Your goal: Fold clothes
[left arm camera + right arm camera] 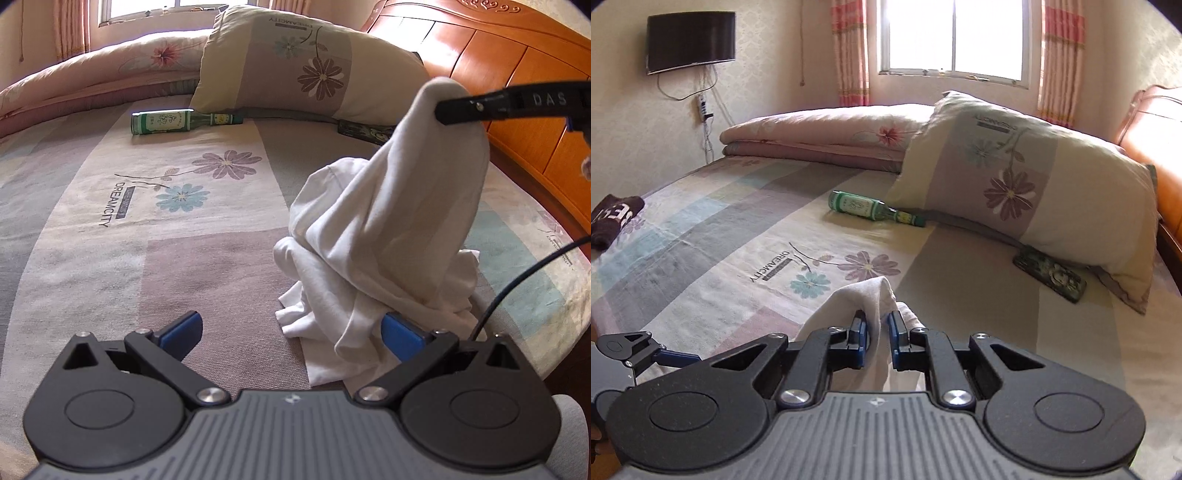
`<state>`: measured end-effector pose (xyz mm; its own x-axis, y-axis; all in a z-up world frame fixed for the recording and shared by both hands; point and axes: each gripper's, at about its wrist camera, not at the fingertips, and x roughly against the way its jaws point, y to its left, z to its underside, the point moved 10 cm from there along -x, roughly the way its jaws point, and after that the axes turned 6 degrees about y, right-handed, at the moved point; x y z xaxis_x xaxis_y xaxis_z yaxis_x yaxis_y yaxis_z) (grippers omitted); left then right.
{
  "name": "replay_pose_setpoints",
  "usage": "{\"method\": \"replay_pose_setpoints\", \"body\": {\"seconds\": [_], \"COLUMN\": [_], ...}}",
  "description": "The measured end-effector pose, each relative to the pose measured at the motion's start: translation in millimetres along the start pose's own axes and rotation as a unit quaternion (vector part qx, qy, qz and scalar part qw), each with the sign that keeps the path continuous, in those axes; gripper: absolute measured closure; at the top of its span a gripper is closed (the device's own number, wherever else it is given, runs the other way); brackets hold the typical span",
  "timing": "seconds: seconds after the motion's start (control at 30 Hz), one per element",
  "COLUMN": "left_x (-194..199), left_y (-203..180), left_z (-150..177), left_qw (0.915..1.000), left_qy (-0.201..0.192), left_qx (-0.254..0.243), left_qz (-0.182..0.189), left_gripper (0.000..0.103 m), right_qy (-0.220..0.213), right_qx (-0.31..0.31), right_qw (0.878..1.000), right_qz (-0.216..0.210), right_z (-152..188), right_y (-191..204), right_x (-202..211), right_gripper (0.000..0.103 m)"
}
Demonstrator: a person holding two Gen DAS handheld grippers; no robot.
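We see our right gripper (448, 110) pinching a white garment (388, 236) up off the bed (110, 240), while our left gripper (291, 328) hangs spread wide beside it.

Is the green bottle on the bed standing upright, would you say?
No, the green bottle lies on its side on the bed near the pillow.
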<state>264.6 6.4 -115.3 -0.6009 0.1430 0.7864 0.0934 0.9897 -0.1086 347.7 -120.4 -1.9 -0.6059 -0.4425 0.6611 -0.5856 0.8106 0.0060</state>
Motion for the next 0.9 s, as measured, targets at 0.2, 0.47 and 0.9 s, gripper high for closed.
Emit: {"method": "replay_pose_setpoints", "body": {"seconds": [0.2, 0.47, 0.9], "left_x": [5, 13, -2], "left_y": [28, 61, 71], "left_z": [8, 19, 37], "left_qw": [0.9997, 0.9981, 0.9979], "left_qy": [0.001, 0.002, 0.022], "left_qx": [0.02, 0.051, 0.055], "left_qz": [-0.017, -0.036, -0.026], "left_gripper": [0.001, 0.001, 0.001], "right_qy": [0.013, 0.032, 0.116], "right_qx": [0.052, 0.083, 0.108], "right_qw": [0.996, 0.985, 0.986], "right_qz": [-0.074, -0.149, -0.042], "right_z": [-35, -47, 60], "right_y": [61, 118, 58], "right_x": [-32, -53, -27], "right_gripper": [0.087, 0.075, 0.052]}}
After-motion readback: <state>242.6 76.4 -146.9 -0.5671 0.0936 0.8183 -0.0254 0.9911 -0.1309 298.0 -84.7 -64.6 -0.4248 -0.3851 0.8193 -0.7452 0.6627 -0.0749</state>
